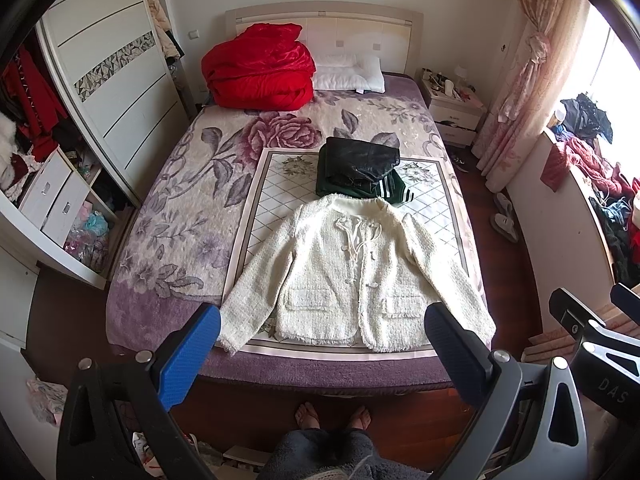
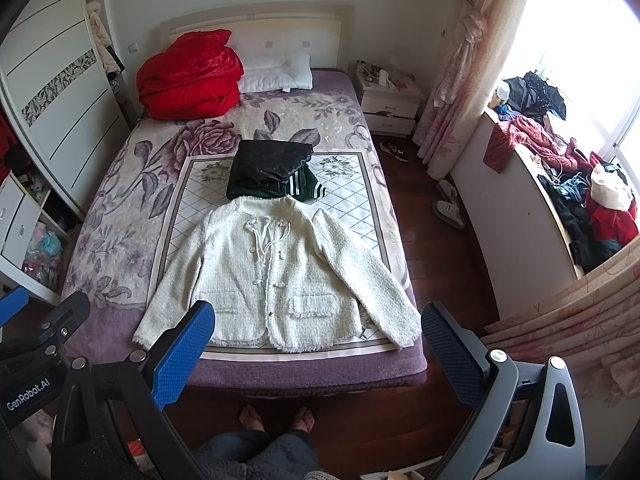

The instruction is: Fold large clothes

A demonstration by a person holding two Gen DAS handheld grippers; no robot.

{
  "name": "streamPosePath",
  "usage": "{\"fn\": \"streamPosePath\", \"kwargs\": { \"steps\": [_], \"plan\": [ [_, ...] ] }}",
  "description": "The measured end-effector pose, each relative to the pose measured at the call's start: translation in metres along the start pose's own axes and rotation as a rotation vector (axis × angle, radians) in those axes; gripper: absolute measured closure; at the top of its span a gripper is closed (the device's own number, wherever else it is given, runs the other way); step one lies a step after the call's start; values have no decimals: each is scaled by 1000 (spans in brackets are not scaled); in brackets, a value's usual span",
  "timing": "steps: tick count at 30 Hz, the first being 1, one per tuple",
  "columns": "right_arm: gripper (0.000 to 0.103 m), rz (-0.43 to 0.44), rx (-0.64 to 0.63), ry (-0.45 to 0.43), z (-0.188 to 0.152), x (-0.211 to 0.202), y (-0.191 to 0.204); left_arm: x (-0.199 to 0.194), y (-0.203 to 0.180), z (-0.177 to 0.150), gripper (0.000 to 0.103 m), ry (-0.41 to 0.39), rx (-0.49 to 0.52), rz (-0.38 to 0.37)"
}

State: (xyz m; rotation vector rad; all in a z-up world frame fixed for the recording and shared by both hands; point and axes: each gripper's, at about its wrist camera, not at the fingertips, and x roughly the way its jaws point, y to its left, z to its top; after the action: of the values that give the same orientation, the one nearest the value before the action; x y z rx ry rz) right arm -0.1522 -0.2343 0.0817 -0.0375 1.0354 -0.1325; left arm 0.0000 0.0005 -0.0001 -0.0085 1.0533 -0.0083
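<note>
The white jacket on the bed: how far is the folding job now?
Done: a black garment lies folded on a folded green one. In hand: nothing; the left gripper and right gripper are open, above the bed edge. Left: the white jacket lies flat, sleeves spread, unfolded.

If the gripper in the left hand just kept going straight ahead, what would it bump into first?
Most likely the white jacket spread flat on the bed. The left gripper, jaws open and empty, points at its lower half, though depth is hard to judge.
</note>
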Motion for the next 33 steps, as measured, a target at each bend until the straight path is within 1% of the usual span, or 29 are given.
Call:
{"fn": "streamPosePath", "kwargs": {
  "steps": [3, 4, 5, 10, 12, 13, 15, 18, 22, 23, 25, 26, 27, 28, 31, 32, 33],
  "plan": [
    [0, -2, -3, -2, -2, 1, -3, 0, 0, 0, 0, -2, -1, 0],
    [0, -2, -1, -3, 0, 0, 1, 0, 0, 0, 0, -1, 0, 0],
    [0, -2, -1, -3, 8, -7, 13, 0, 0, 0, 0, 0, 2, 0],
    [0, -2, -5, -4, 4, -5, 7, 0, 0, 0, 0, -2, 0, 0],
    [0, -1, -7, -4, 10, -8, 15, 0, 0, 0, 0, -1, 0, -1],
    [0, 0, -7, -4, 7, -7, 11, 0, 0, 0, 0, -1, 1, -2],
    [0, -1, -8, -4, 13, -10, 16, 0, 0, 0, 0, -1, 1, -2],
    [0, -2, -6, -6, 12, -10, 17, 1, 0, 0, 0, 1, 0, -3],
    [0, -1, -8, -6, 9, -8, 13, 3, -1, 7, 0, 6, 0, -8],
    [0, -5, -6, -5, 12, -9, 18, 0, -2, 4, 0, 6, 2, -8],
    [0, -6, 6, 1, 15, -7, 17, -1, -18, 10, 0, 1, 8, -5],
    [0, -6, 14, 7, 16, -6, 16, 3, -19, 12, 0, -9, 15, 9],
    [0, 0, 34, 16, 18, -1, 16, 22, -17, 24, 0, -20, 30, 31],
    [0, 13, 57, 22, 20, 5, 15, 26, -15, 22, 0, -16, 37, 31],
    [0, 30, 130, 57, 14, 40, -1, 62, -14, 25, 0, -5, 74, 36],
    [0, 30, 180, 82, 14, 58, -8, 75, -13, 25, 0, 3, 85, 33],
    [0, 23, 212, 100, 2, 78, -18, 91, -14, 26, 0, 13, 98, 33]
  ]
}}
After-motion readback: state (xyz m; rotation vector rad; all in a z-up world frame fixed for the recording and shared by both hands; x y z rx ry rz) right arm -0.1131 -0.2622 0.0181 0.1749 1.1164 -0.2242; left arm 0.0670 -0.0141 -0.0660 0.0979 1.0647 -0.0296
